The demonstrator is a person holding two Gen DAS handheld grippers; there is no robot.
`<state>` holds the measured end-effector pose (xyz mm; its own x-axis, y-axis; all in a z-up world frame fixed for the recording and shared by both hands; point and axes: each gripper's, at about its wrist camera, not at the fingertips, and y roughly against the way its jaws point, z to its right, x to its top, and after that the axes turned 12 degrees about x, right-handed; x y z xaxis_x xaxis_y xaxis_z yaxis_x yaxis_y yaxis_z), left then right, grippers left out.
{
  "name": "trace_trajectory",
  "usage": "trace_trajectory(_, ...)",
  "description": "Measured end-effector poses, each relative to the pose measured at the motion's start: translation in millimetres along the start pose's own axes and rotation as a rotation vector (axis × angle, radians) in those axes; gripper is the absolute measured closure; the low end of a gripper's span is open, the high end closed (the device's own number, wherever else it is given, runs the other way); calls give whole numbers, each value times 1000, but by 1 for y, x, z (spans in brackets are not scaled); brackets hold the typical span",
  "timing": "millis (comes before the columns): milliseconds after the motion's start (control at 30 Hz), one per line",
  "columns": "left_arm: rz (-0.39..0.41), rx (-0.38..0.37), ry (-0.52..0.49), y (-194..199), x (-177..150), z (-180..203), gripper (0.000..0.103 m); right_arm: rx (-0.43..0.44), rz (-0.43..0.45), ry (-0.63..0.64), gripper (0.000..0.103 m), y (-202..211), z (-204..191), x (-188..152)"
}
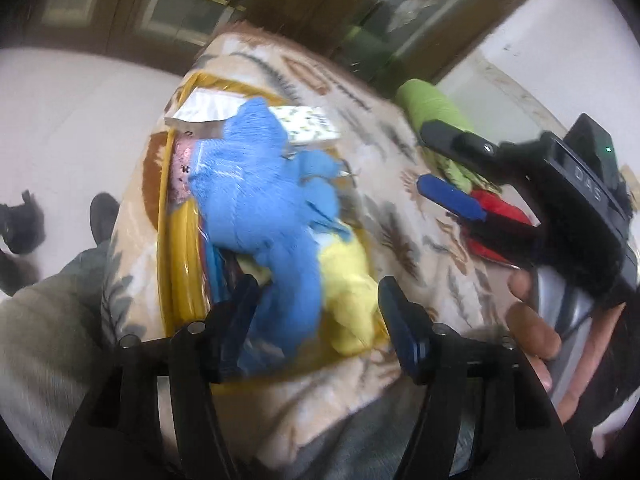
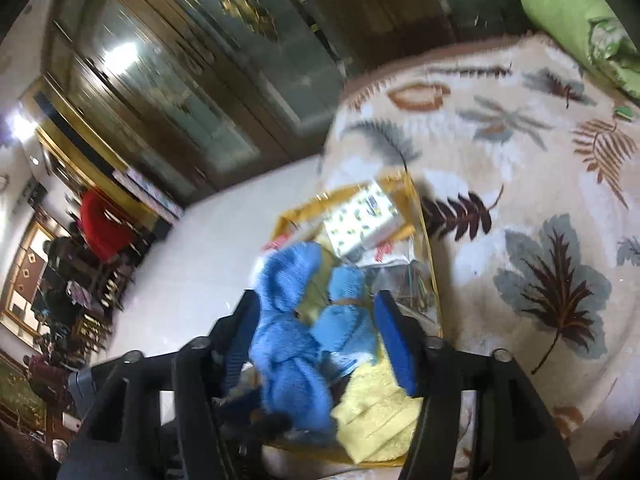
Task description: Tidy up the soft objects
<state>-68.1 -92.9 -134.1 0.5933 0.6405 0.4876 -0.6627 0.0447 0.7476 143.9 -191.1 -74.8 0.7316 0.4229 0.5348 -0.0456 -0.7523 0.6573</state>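
1. Left gripper [image 1: 316,320]: jaws apart, hovering over a blue cloth [image 1: 264,200]; contact unclear through blur.
2. Right gripper [image 2: 316,336]: jaws apart, the blue cloth between them; grip cannot be told.
3. Blue cloth lies in a clear, yellow-trimmed bag [image 1: 168,216], a yellow cloth [image 1: 352,296] just right of it.
4. Bag sits on a leaf-patterned blanket [image 2: 520,168]; green pillow [image 2: 560,12] far right.
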Motion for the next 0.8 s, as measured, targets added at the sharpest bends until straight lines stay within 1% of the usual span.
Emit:
trace_trajectory(67,37,3,5,10,-11,0,40,-28,27,36,38,10,-11,-12)
trace_trajectory(133,77,13,24,16,-18,0,40,-58,14,53,38,10,-14,-24)
trace_trajectory(233,157,110,68,22,-21,-4,40,-104,-14,40,38,13,-19,-43)
trace_trajectory(267,194,142,100,25,-24,-6,40,-138,-5,50,38,15,-22,-47)
trace_trajectory(333,225,170,146,28,-24,-10,40,-185,26,55,38,19,-24,-54)
trace_trajectory(400,210,167,182,24,-24,-16,40,-208,62,41,38,22,-22,-56)
trace_trajectory(433,177,164,168,19,-24,-17,40,-214,67,27,38,21,-19,-56)
trace_trajectory(500,143,213,105,11,-24,-15,40,-200,41,-5,38,15,-11,-56)
trace_trajectory(533,139,247,76,8,-23,-14,40,-178,13,-17,38,10,-7,-56)
trace_trajectory(567,137,266,59,7,-25,-13,40,-147,-28,-30,38,4,-4,-55)
trace_trajectory(633,129,278,47,5,-22,-16,40,-114,-59,-37,38,0,-3,-56)
trace_trajectory(733,145,322,20,8,-24,-13,40,-150,-31,-19,38,3,-7,-57)
trace_trajectory(800,168,377,-18,10,-25,-6,40,-154,-18,-29,38,5,-6,-58)
